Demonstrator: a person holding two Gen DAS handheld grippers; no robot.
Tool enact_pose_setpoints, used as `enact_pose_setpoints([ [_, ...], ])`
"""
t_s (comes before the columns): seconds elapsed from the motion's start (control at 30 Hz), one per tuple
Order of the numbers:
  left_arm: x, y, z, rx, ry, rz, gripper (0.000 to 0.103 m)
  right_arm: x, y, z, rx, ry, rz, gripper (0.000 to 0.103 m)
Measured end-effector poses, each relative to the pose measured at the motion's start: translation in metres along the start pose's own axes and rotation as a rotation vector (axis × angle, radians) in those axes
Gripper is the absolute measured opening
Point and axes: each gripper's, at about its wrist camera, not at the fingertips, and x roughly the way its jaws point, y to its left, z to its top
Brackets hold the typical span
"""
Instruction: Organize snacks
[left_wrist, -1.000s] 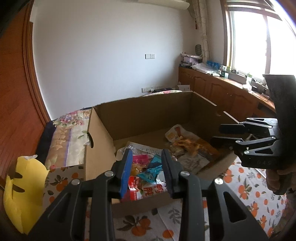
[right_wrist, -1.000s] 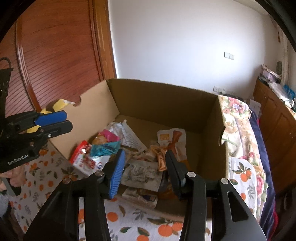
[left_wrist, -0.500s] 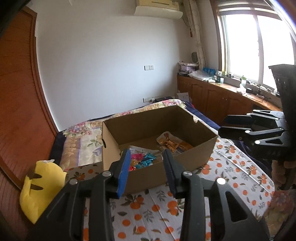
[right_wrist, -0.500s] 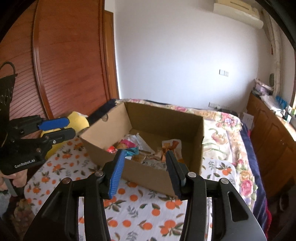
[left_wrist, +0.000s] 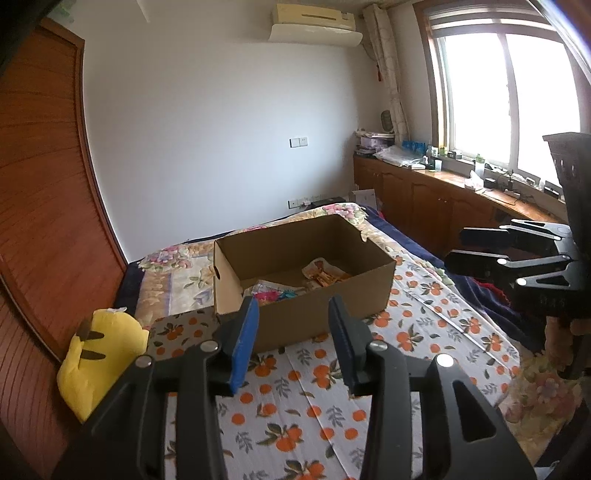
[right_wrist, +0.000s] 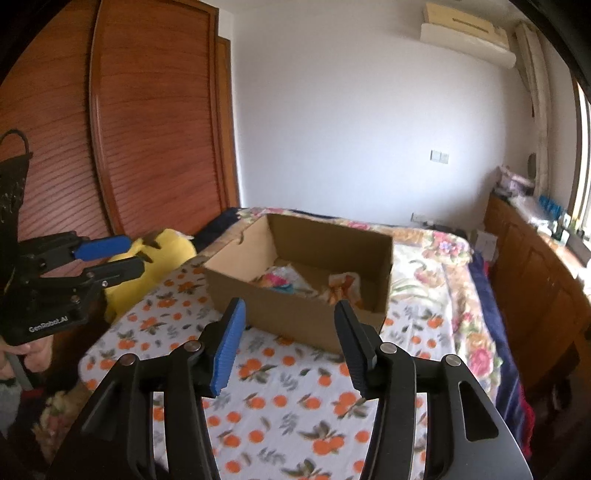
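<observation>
Brown cardboard box (left_wrist: 325, 306), snack packets (right_wrist: 284, 278) loose inside, sat on the orange-print bedspread (left_wrist: 424, 325). Left gripper (left_wrist: 291, 332) and right gripper (right_wrist: 286, 338) hung short of it, jaws spread, empty. Any further sorting likely meant entering from above, clear of the walls.

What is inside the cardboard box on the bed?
Inside the cardboard box lie snack packets: a pink and teal one and an orange one. The near wall hides the rest of the floor.
</observation>
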Motion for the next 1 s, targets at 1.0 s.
enact_pose_setpoints([
  [1.0, -0.073, -0.045, -0.056, -0.006, -0.048, 0.046, 0.068, -0.084, 0.014, -0.071, 0.078, -0.055, -0.077, 0.071],
])
